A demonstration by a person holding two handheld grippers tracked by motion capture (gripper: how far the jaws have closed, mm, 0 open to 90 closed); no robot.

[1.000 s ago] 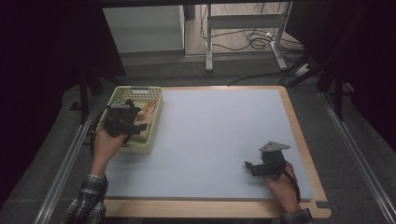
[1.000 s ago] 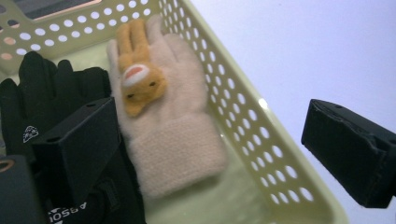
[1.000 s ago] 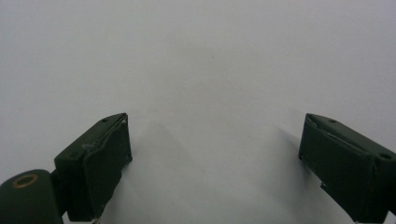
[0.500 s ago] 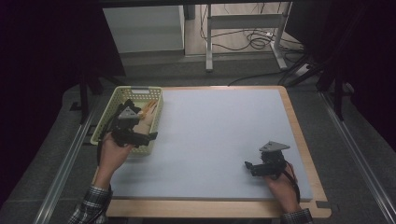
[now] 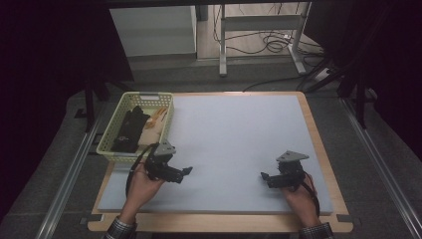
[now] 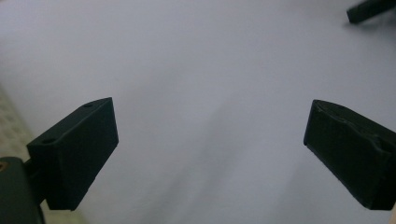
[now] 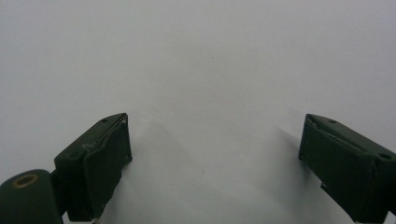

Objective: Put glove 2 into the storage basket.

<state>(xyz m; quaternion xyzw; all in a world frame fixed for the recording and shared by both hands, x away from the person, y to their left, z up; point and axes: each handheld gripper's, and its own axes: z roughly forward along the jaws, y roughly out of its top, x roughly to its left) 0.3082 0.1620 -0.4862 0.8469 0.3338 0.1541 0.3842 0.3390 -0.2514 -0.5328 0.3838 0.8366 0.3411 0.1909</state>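
High view: pale mat [image 5: 234,139]; green basket [image 5: 110,144] at its left edge holding dark and orange items [image 5: 130,128]; left gripper [image 5: 185,172] just beside it, right gripper [image 5: 264,177] well apart, both empty, jaws apart. Approach contents from above, clearing the rim.

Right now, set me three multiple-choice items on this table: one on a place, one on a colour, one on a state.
1. Where does the basket sit?
A. far left of the mat
B. far right
C. centre

2. What colour is the basket?
A. red
B. pale green
C. blue

3. How is the left gripper?
A. shut on a cloth
B. shut, empty
C. open, empty

Answers:
1 A: it stands at the mat's far left edge.
2 B: its mesh walls are pale green.
3 C: the fingers stand wide apart over bare mat.
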